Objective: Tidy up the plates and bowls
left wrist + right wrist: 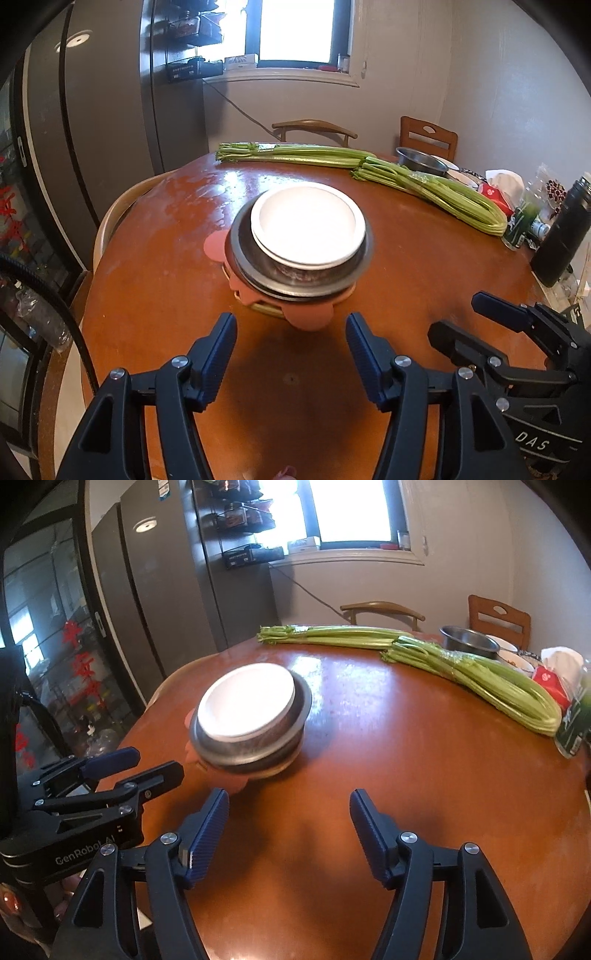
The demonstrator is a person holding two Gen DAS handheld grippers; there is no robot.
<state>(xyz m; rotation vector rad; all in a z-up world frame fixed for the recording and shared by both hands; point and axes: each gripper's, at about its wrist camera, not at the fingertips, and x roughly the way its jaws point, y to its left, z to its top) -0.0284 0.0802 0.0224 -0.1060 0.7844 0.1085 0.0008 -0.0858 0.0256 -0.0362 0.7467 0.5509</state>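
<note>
A stack of dishes stands mid-table: white plates [308,225] nested in a steel bowl [299,275], on a pink mat [308,317] with a pale dish under it. The stack also shows in the right wrist view, with the white plates [245,701] on the steel bowl [255,746]. My left gripper [291,350] is open and empty, just short of the stack. My right gripper [290,830] is open and empty, to the right of the stack; it shows from the side in the left wrist view [461,314]. The left gripper shows at the left of the right wrist view [155,762].
Two celery bunches [424,181] lie across the far side of the round brown table [147,295]. A second steel bowl [421,160], a tissue pack, bags and a black bottle [561,236] crowd the right edge. Chairs stand behind the table, a fridge at left.
</note>
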